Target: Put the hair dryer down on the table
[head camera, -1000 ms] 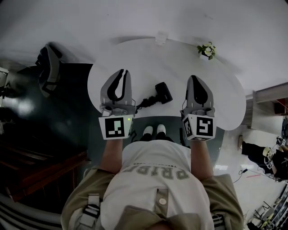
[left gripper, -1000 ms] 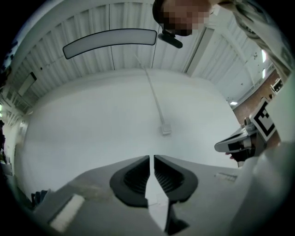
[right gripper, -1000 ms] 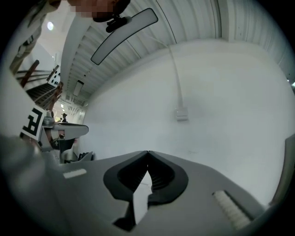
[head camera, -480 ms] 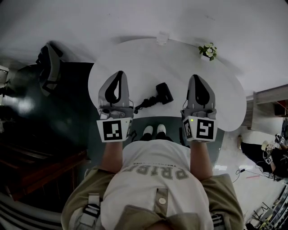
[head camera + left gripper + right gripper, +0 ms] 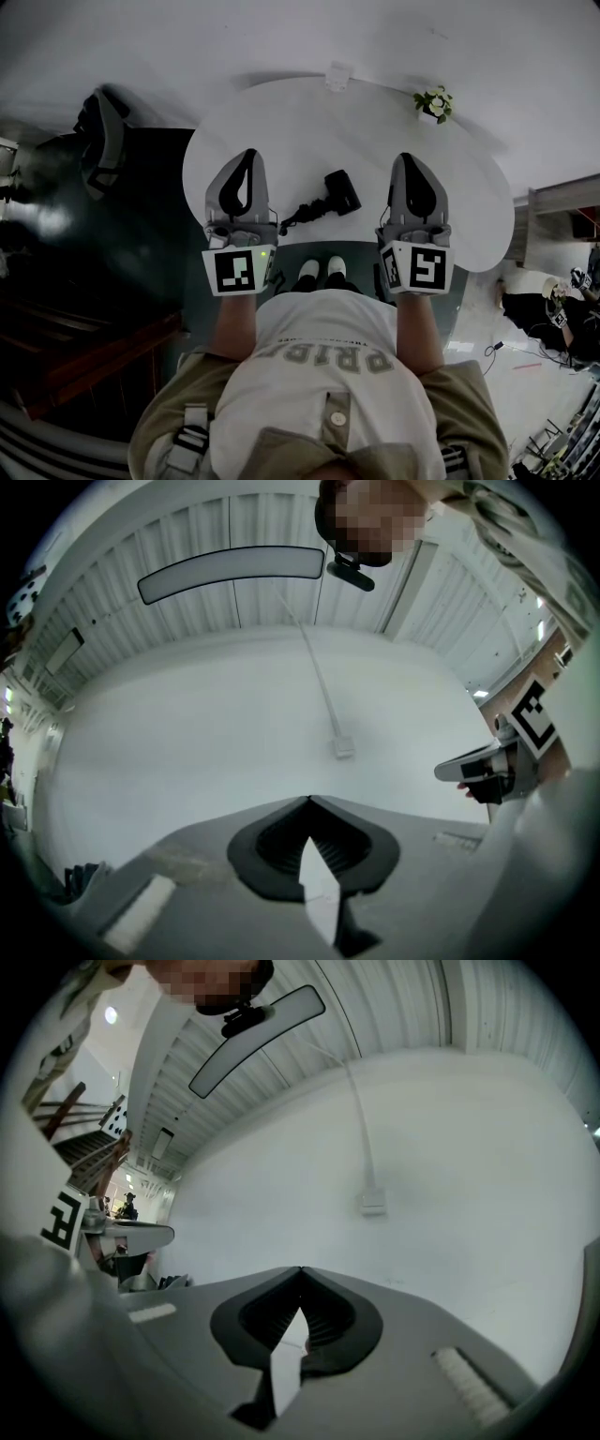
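Hair dryer (image 5: 330, 197) is already lying on the table (image 5: 309, 122) near its front edge, between the left gripper (image 5: 246, 157) and right gripper (image 5: 410, 161), both with fingers pinched closed on nothing, so I'd call it done, just back away without bumping it.

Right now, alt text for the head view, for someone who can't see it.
A black hair dryer lies on a white table between the left gripper and right gripper, both shut and empty. A potted plant stands near the table's far edge.

White table (image 5: 281, 131) holds a hair dryer (image 5: 339, 192) and plant (image 5: 431, 103).
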`<state>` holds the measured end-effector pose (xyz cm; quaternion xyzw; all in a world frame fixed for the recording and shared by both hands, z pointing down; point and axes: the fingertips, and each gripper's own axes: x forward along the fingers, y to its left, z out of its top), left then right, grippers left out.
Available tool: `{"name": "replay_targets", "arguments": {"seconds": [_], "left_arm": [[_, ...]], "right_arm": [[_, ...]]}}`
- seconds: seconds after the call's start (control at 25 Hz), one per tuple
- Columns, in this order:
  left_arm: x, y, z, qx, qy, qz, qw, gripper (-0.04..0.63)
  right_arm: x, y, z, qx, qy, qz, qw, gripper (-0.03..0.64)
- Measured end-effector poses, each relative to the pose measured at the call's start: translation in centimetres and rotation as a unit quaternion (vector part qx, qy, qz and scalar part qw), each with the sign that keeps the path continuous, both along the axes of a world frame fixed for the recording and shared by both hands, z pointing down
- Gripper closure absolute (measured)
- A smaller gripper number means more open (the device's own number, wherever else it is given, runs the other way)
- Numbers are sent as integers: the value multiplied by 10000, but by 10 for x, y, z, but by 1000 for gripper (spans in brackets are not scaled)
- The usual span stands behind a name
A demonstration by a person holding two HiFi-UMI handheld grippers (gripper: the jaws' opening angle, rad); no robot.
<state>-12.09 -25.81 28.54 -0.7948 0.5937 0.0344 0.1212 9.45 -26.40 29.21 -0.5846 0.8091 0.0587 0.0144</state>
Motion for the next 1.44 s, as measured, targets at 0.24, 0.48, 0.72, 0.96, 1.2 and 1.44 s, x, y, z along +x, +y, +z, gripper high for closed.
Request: {"name": "replay_targets", "arguments": {"seconds": [0.24,0.48,0.72,0.96,1.2,1.44], "left_arm": [[-1,2,-1,17,0,-14,10000,589],[2,6,-2,23,-68,4,10000,589],[1,7,0,-12,-68,-8,10000,589],[2,8,0,-29,-69,-7,10000,589],[-1,6,3,-75,-68,-31,9999,589],[-4,1,7,-133,-130,-45,9998,589]], "right_arm": [[2,2,-2,31,-6,-2,10000,612],[5,3,0,18,182,130,9997,615],[4,6,0,44,177,112,9998,615],[7,9,-5,131,100,102,9998,615],[3,8,-4,114,129,42,9998,615],[-2,4,-3,34,204,-29,9998,616]]}}
